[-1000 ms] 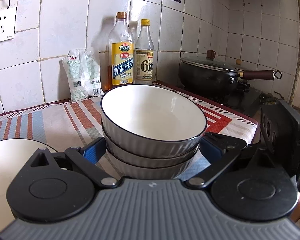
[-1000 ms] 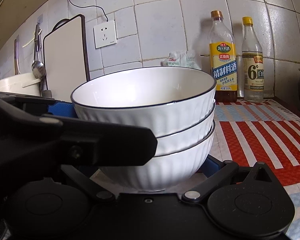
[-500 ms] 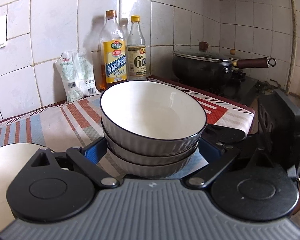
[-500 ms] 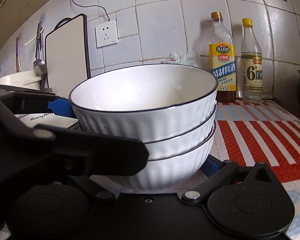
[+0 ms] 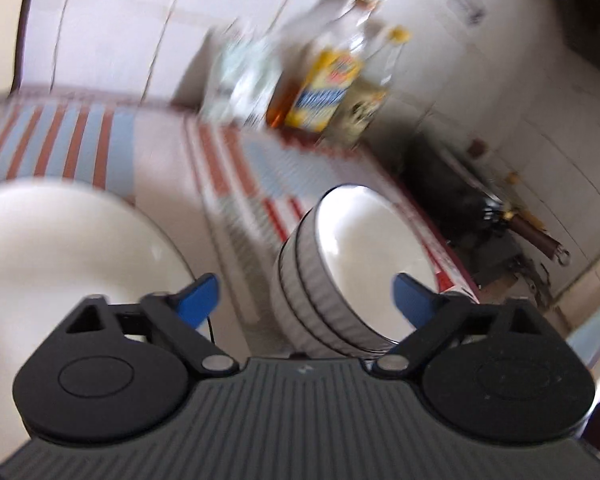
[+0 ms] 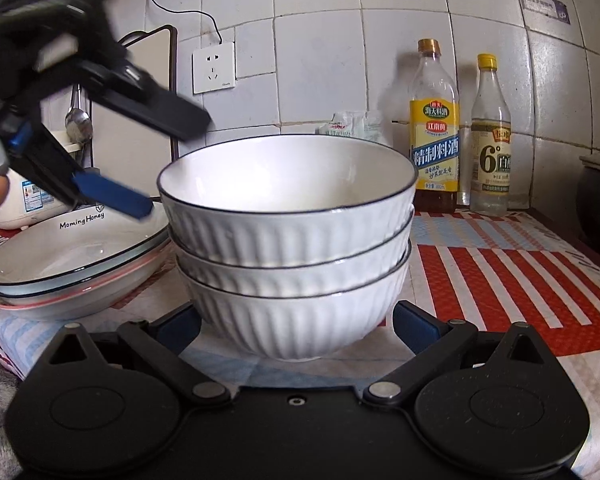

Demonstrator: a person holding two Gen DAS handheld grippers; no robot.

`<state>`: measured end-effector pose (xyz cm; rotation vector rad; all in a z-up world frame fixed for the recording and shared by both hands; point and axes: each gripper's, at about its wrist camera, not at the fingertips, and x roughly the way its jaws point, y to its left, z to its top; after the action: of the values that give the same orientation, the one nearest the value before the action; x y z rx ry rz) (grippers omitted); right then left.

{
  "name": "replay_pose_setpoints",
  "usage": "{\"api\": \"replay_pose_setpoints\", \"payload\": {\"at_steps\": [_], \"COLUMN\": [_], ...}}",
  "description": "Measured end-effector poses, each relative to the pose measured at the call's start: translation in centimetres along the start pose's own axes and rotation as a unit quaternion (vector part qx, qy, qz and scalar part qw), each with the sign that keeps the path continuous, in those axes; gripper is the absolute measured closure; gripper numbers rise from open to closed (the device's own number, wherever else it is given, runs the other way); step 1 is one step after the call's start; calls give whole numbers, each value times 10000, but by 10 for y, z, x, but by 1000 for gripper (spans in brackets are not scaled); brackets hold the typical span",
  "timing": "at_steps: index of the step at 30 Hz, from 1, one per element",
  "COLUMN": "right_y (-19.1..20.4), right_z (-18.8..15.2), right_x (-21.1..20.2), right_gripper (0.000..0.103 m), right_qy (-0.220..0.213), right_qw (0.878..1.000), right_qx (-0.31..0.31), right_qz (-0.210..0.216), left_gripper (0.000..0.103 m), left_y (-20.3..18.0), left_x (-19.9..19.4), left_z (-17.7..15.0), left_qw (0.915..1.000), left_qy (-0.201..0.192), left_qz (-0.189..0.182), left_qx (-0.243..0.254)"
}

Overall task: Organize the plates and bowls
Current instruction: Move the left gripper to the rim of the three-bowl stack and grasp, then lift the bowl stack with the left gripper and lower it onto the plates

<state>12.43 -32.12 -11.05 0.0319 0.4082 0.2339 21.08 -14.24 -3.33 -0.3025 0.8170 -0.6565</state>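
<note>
Striped cloth point(image 6: 500, 280), bowl stack point(image 6: 288, 248) btwn wide-open right claw point(image 6: 296, 330), left claw point(image 5: 304, 296) open, empty.

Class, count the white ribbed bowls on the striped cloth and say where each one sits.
3, nested in one stack: bottom bowl on the cloth, middle bowl inside it, top bowl uppermost. None appear elsewhere.

The top plate point(image 6: 76, 256) of the stack carries "Morning Honey" in black script along its far rim. The yellow-labelled bottle point(image 6: 435, 136) shows "精制料酒" on a blue band (smaller print above is too fine to read). The clear bottle point(image 6: 491, 140) beside it bears a large "6°".
</note>
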Motion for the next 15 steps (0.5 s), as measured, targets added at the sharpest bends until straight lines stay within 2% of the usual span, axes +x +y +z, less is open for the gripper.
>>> {"api": "replay_pose_setpoints", "payload": {"at_steps": [1,5,6,9,12,15], "right_y": [2,3,3,4,-1,-1], "right_z": [2,5,6,6,2,0], "right_x": [0,0,0,1,3,5], "right_gripper": [0,0,0,0,0,0], "right_qy": [-12,74,89,78,23,-47], "right_qw": [10000,9999,9999,9999,10000,9999], "right_qx": [-25,15,21,-5,84,80], "right_qz": [-26,-76,-88,-126,1,50], "left_gripper": [20,39,43,47,54,63], "left_y": [0,7,8,8,3,-5], "left_x": [7,30,32,34,37,40], "left_z": [1,2,1,-2,-7,-10], "left_qw": [9998,9957,9950,9951,9959,9967], "left_qy": [168,546,551,335,105,87], "left_qz": [39,178,177,284,424,494], "left_qx": [-88,-724,-816,-887,-790,-639]}}
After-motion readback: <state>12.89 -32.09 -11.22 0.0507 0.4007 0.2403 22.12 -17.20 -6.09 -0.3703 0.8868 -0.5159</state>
